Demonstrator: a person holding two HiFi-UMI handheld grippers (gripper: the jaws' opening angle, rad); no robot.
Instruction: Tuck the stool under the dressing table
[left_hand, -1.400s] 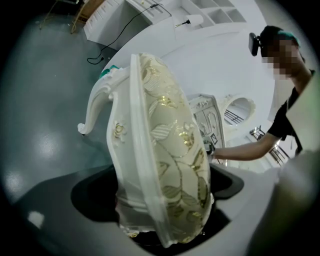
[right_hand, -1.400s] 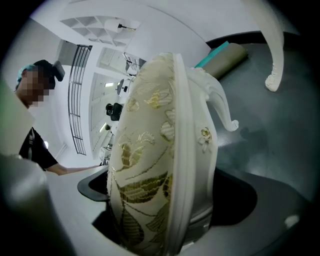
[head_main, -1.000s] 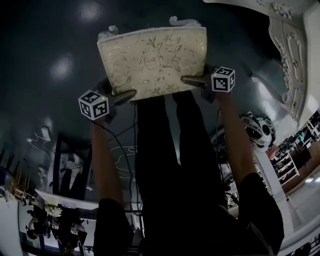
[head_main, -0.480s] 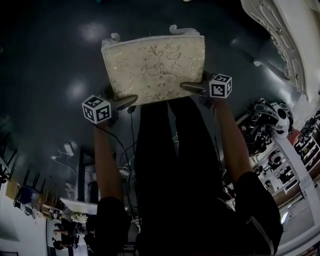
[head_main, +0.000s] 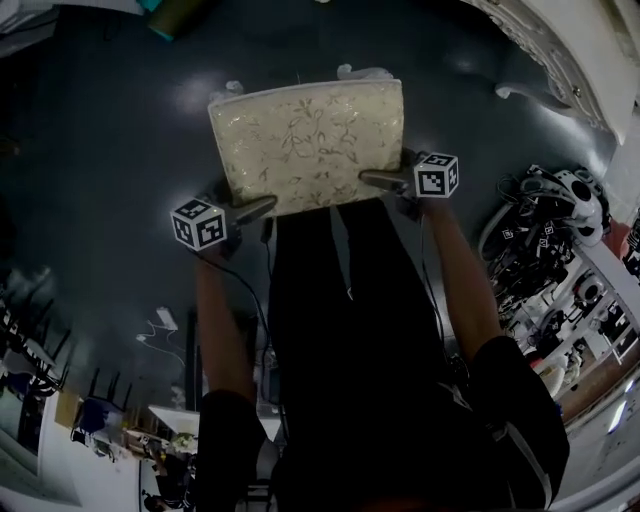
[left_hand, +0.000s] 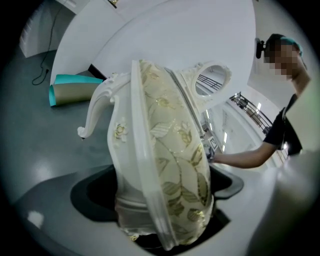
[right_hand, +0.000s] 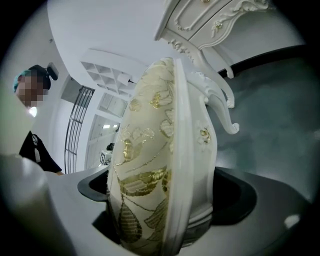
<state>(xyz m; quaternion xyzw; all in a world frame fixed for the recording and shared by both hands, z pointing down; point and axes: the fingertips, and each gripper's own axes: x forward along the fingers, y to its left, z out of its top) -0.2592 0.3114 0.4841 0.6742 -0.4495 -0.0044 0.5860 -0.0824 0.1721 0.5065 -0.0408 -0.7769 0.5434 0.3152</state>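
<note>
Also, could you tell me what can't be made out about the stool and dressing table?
Stool legs: head view, hidden under its cushion; two curled feet peek out.
Dressing table: head view, cut off by the top-right edge; the space beneath it unseen.
Equipment at the right: head view, too small to identify.

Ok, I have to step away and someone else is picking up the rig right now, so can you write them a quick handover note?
The left gripper has its tongs shut on the near left edge of the stool seat.
The right gripper has its tongs shut on the near right edge.
The stool hangs between the two, apparently clear of the dark floor, cushion up.
The dressing table is ahead and to the right, apart from the stool.
Done: stool gripped on both sides and lifted.
Left: bring it to the dressing table, slide it under, set it down, open both tongs.
</note>
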